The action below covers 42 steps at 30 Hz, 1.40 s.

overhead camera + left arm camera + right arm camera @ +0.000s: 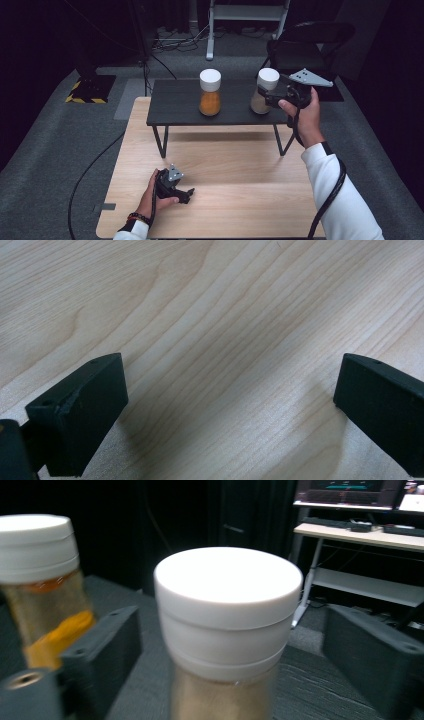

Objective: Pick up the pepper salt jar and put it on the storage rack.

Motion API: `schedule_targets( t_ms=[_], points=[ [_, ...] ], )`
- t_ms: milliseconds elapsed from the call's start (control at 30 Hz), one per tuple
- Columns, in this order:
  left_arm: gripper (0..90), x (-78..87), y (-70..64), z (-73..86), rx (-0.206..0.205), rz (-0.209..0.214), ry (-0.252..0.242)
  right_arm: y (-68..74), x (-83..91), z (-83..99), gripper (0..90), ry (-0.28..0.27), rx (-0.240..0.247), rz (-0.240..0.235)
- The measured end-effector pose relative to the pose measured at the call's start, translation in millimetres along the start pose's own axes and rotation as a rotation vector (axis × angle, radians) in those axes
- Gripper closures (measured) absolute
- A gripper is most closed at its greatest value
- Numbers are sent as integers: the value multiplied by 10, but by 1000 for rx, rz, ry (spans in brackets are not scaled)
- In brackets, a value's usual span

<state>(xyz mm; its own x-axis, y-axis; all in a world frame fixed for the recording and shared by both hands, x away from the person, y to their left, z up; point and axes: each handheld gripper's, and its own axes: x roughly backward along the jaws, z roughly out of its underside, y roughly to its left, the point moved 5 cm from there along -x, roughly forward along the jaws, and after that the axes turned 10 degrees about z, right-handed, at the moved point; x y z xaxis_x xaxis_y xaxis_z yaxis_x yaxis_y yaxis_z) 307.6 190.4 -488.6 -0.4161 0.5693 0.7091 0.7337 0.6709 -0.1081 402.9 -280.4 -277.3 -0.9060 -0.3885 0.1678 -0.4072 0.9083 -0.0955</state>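
Right now, target: tan-filled jar (266,91) upright at the right end of the dark shelf (175,102)
Right gripper (230,645): fingers spread, flanking the jar below its white lid (227,587), not clamped
Axis: vertical, approach is sideways
Left gripper (172,187): fingers open, idle on the worktop (240,190), well apart
Neighbour: orange-filled jar (210,92), mid-shelf

Right hand-held gripper (263,96) reaches the tan jar (265,91) on the dark shelf (175,102).

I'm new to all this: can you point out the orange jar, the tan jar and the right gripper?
orange jar (210,102), high view, on its orange filling.
tan jar (227,605), right gripper view, on its white lid.
right gripper (264,95), high view, between its fingertips.
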Motion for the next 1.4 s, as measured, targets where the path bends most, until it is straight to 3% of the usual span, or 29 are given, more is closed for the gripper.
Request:
schedule_targets(
  t_ms=[367, 633, 1000, 1400],
  points=[
    [8, 0, 0, 0, -2, 0, 0, 43, 184, -121, 3, 21, 129, -2],
    [8, 0, 0, 0, -1, 0, 0, 36, 362, -90, 3, -11, 152, 3],
    [8, 0, 1, 0, -1, 0, 1, -27, 633, 139, 3, -54, 158, -27],
    [8, 0, 0, 0, -1, 0, 1, -4, 776, 374, 3, -47, 168, -57]
  ],
)
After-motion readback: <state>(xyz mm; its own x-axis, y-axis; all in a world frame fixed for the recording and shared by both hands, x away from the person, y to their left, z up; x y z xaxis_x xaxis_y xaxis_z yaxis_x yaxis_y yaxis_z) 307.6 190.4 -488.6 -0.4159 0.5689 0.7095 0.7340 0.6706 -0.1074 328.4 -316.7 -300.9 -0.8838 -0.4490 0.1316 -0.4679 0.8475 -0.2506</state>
